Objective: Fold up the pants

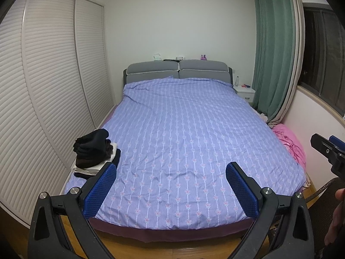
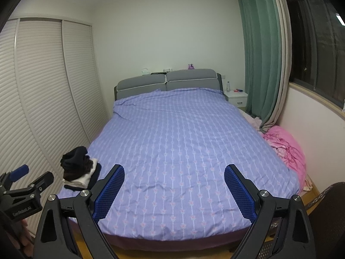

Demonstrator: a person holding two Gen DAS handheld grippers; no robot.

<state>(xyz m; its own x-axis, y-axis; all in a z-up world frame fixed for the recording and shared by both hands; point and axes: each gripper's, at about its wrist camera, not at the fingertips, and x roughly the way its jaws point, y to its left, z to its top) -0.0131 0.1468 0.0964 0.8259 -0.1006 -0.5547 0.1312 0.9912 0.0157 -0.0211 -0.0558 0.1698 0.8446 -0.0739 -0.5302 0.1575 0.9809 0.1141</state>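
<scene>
A stack of folded clothes (image 1: 94,151), dark pieces on top of white ones, sits at the near left corner of the bed (image 1: 194,140); it also shows in the right wrist view (image 2: 79,168). The bed (image 2: 183,146) has a purple striped cover. My left gripper (image 1: 171,170) is open and empty, held above the foot of the bed. My right gripper (image 2: 174,172) is open and empty too, beside it to the right. The right gripper shows at the right edge of the left wrist view (image 1: 330,151); the left gripper shows at the lower left of the right wrist view (image 2: 28,183).
A louvred white wardrobe (image 1: 43,86) runs along the left. A pink blanket (image 1: 291,144) lies at the bed's right side under green curtains (image 1: 276,49). A white nightstand (image 1: 244,91) stands at the back right. A dark chair back (image 2: 327,205) is at the near right.
</scene>
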